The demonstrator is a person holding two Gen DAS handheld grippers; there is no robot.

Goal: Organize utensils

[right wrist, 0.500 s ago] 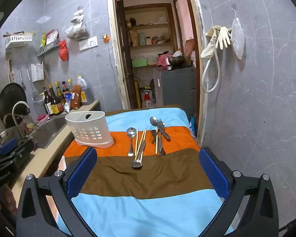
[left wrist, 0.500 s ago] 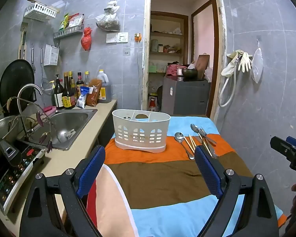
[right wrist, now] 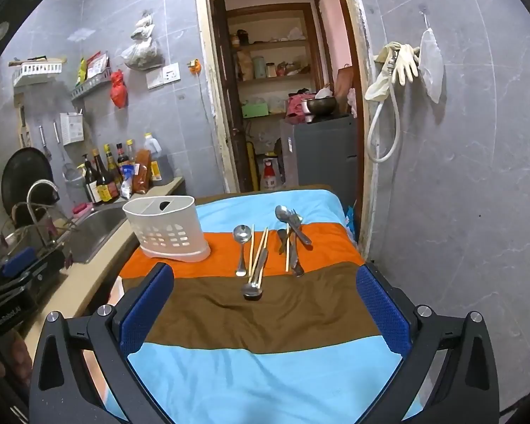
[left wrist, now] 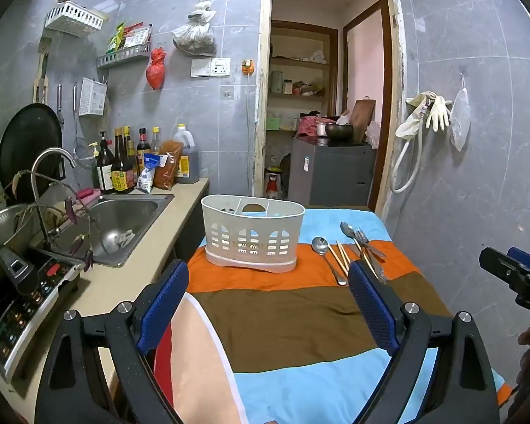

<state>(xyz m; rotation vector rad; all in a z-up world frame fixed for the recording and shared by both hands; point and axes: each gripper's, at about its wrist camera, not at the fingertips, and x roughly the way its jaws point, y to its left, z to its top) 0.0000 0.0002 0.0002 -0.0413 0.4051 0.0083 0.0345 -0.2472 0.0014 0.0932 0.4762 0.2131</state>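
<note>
Almost nothing is changed from a moment ago: the spoons (right wrist: 242, 247), chopsticks (right wrist: 259, 254) and forks (right wrist: 293, 236) are still laid out on the striped cloth (right wrist: 265, 314), ahead of the right gripper (right wrist: 265, 312), so no sorting is begun yet. The white caddy (left wrist: 252, 233) is seen empty, ahead of the left gripper (left wrist: 268, 312). Both grippers are held wide apart above the cloth, and nothing is held or touched by either.
</note>
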